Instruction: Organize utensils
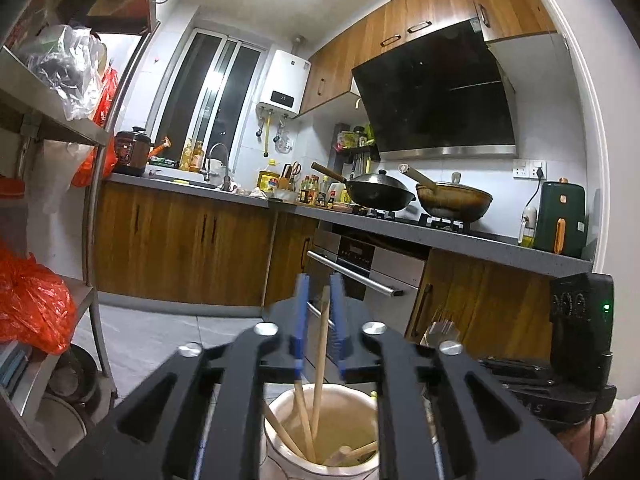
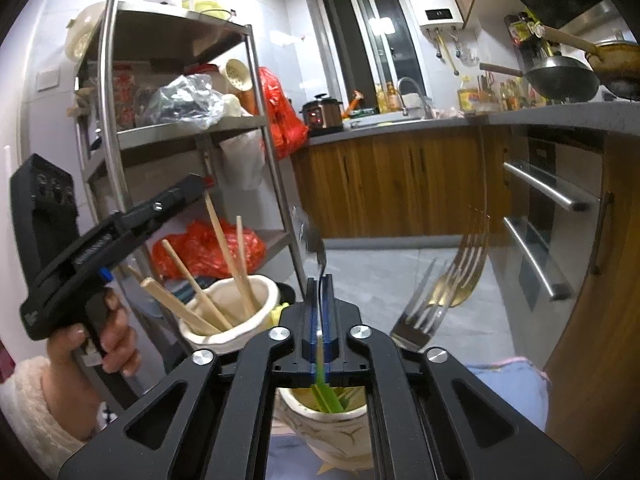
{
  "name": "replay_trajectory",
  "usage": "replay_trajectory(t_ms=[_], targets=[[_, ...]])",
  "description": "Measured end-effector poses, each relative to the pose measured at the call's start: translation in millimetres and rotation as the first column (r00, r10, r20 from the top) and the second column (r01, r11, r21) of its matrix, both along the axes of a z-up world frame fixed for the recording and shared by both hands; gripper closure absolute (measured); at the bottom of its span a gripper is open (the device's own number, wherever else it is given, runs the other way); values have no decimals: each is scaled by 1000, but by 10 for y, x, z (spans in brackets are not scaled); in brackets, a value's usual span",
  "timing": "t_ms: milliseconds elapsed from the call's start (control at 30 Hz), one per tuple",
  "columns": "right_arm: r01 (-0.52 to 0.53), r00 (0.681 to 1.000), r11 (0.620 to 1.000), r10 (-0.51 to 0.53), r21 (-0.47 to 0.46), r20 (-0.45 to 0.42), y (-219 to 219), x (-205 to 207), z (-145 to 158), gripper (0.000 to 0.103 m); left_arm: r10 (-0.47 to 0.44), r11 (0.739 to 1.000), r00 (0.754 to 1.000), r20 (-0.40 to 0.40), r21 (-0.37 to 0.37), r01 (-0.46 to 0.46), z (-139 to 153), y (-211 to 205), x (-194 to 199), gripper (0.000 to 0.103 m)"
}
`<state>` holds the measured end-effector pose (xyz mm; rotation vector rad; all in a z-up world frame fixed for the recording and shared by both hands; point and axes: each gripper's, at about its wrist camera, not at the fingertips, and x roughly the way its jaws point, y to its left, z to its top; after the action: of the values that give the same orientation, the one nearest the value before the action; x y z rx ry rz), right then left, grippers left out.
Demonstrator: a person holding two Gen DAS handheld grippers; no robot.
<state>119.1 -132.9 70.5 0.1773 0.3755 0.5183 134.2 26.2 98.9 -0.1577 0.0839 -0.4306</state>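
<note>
Two claws work at once: the left claw [image 1: 319,300] loosely brackets a pale wooden chopstick [image 1: 321,360] standing in a cream ceramic jar [image 1: 280,412], while the right claw [image 2: 320,312] clenches a green-handled metal spoon [image 2: 319,344] above a patterned white jar [image 2: 344,436]. Sorting is midway; next, probably, lower and release the spoon.

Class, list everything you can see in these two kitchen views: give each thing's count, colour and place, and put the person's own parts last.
Chopsticks: several, pale wood, in the white holder.
White holder: one, below the left gripper.
Patterned holder: one, white, under the right gripper.
Spoon: one, metal with green handle, in the right gripper.
Forks: two at least, metal, right of the spoon.
Woks: two, dark, on the stove.
Shelf rack: one, steel, left wall.
Left gripper: black, blue pads around one chopstick.
Right gripper: black, shut on the spoon.
</note>
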Motion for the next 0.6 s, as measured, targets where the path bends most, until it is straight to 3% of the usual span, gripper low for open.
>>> replay_trajectory(t_ms=[33,167,233,333,500,600], targets=[[0,1000,1000,0,6,-3,-14,4,-2,84,1,1000,1000,1,2,-1,9,-2,-10,77],[19,1000,1000,-19,17,-5,-81,-9,13,78,6,1000,1000,9,19,-6,36,2,-79,74],[26,1000,999,-26,26,2,-124,-48,37,73,8,1000,1000,8,22,-8,41,16,-106,66],[41,999,999,-42,30,17,-188,-132,76,61,22,999,1000,13,25,-22,56,57,-173,55],[70,997,997,-71,36,25,-338,-313,110,41,39,999,999,5,20,-39,69,151,-300,47],[83,997,996,-83,15,9,-396,-443,74,31,51,998,999,-10,21,-51,64,217,-415,35]])
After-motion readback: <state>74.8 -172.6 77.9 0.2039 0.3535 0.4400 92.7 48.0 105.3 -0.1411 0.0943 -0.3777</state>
